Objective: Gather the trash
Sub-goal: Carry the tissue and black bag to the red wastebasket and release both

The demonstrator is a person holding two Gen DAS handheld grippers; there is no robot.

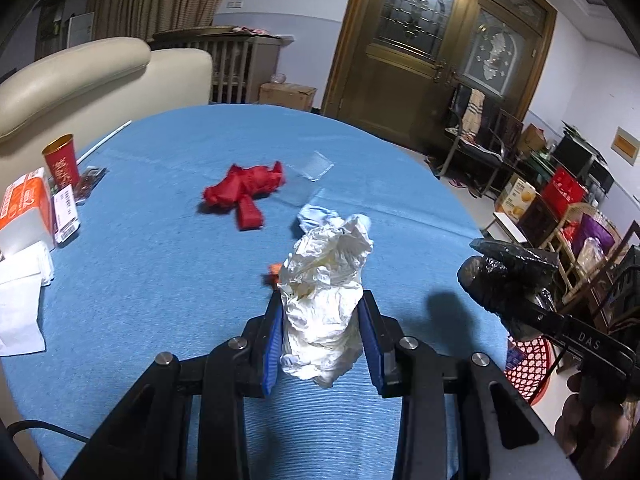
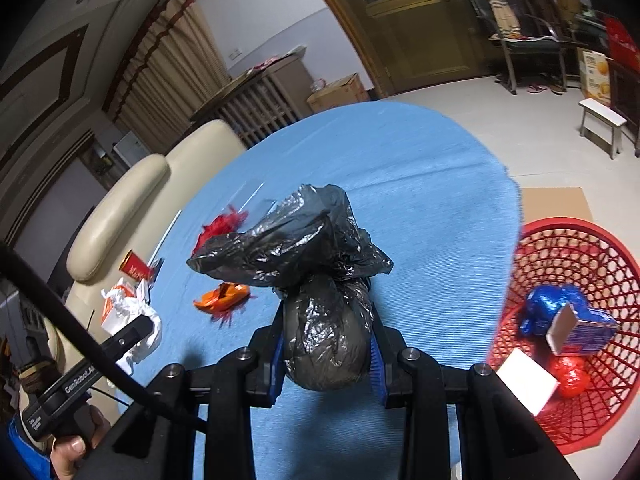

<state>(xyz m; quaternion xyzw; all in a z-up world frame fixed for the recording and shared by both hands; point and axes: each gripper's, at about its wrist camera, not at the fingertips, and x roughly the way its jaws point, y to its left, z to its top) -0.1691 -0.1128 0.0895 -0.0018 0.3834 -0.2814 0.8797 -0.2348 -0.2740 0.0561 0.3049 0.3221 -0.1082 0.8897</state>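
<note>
White paper, crumpled into a tall wad (image 1: 326, 292), stands pinched between the blue pads of the left gripper (image 1: 323, 344) above the near edge of the blue table (image 1: 160, 280). Its long axis runs away from the claw toward the far edge, with the top leaning slightly right. Red wrapping (image 1: 244, 194) lies near the table's middle, clear film (image 1: 310, 182) just beside it toward the far right, and a scrap of orange (image 1: 274, 270) peeks out at the wad's left. A red cup (image 1: 62, 162) and an orange-and-white pack (image 1: 26, 210) sit at the left edge; whether they count as trash cannot be told. At the right edge the right gripper carries a black bag (image 1: 508, 276).

From the right wrist, the right gripper (image 2: 326, 344) is clamped on that knotted black bag (image 2: 316, 292), held over the near right part of the table. The bag's round bulk sits between the pads and its loose neck flares away from the claw toward the far edge. An orange wrapper (image 2: 224, 298) lies left of it on the cloth. Off the right edge, on the floor, a red basket (image 2: 592, 264) already holds a blue foil bag (image 2: 548, 308), a small box (image 2: 580, 330), a white card (image 2: 528, 386) and a red lump (image 2: 572, 378).

By this evidence the job looks roughly half done: two pieces in hand, at least three left on the table.
</note>
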